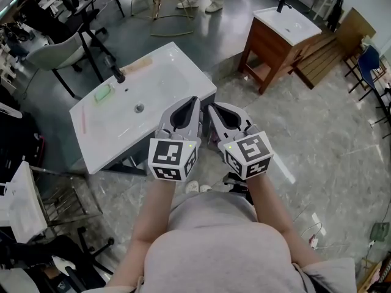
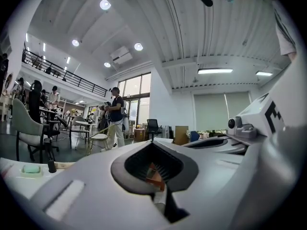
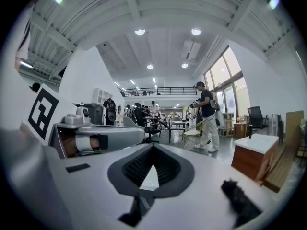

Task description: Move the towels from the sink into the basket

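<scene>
Nearest, side by side just before the chest: left gripper (image 1: pixel 195 101) and right gripper (image 1: pixel 211 108), both pinched fully shut on nothing, tips above the near rim of the sink (image 1: pixel 91 154). Risk here: reaching in with jaws closed and merely shoving cloth about, or knocking one gripper against the other. Farther in, only a green pad (image 1: pixel 103 93) and a beige roll (image 1: pixel 135 66) by the tap (image 1: pixel 116 73); perhaps the towels, hard to tell. No basket made out anywhere, so possibly a blind carry and a drop.

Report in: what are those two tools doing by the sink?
Left tool shut, empty. Right tool shut, empty. Both held by sink's near corner. Green item lies on sink; no basket in view.
</scene>
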`<state>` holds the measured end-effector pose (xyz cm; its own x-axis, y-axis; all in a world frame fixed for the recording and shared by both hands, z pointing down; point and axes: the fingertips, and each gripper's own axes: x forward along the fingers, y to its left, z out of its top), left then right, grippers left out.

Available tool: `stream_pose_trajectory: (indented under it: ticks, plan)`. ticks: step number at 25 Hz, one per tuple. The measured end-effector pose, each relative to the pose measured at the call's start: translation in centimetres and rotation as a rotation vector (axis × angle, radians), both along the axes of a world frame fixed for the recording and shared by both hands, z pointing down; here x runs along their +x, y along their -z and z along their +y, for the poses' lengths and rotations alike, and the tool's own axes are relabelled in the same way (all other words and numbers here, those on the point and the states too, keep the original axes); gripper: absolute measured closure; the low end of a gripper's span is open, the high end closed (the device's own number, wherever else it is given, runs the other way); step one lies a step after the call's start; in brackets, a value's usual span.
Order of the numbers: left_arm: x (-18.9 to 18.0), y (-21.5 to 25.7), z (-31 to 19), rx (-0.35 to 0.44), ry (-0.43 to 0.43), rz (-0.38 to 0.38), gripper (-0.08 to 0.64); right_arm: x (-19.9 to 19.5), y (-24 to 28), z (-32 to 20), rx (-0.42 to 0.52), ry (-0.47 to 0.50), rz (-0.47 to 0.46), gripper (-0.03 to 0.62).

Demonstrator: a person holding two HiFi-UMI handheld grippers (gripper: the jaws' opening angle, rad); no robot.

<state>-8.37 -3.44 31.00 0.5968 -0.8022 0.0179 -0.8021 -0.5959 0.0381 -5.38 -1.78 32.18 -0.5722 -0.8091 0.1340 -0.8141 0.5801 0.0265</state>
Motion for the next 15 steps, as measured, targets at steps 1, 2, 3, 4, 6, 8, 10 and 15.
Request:
stream_pose_trajectory:
  ticks: [1,2,3,4,6,8,10,15]
  plan:
    - [0.0,0.0,0.0,0.001,0.0,0.001,0.552,-0.1,0.0,0.0,0.001,0.002,0.0,0.575]
    - [0.0,0.0,0.1,0.001,-0.001,0.001,0.552,-0.1,0.0,0.1,0.0,0.004,0.0,0.575]
    - [0.1,0.0,0.2,0.0,-0.002,0.001,0.551,-0.2,0.0,0.2,0.0,0.005,0.0,0.575]
    - [0.2,0.1,0.3,-0.001,-0.004,0.001,0.552,-0.2,0.1,0.3,-0.001,0.006,-0.001,0.575]
    - [0.3,0.2,0.5,0.0,-0.009,0.002,0.552,-0.2,0.2,0.4,0.0,0.005,-0.006,0.575]
    - [0.3,0.3,0.6,0.004,-0.011,0.003,0.552,-0.3,0.3,0.5,0.004,0.006,-0.013,0.575]
    - [0.1,0.4,0.6,0.008,-0.01,0.005,0.552,-0.5,0.4,0.6,0.007,0.007,-0.017,0.575]
    - [-0.7,0.4,0.6,0.01,-0.004,0.013,0.552,-1.3,0.5,0.8,0.013,0.009,-0.023,0.575]
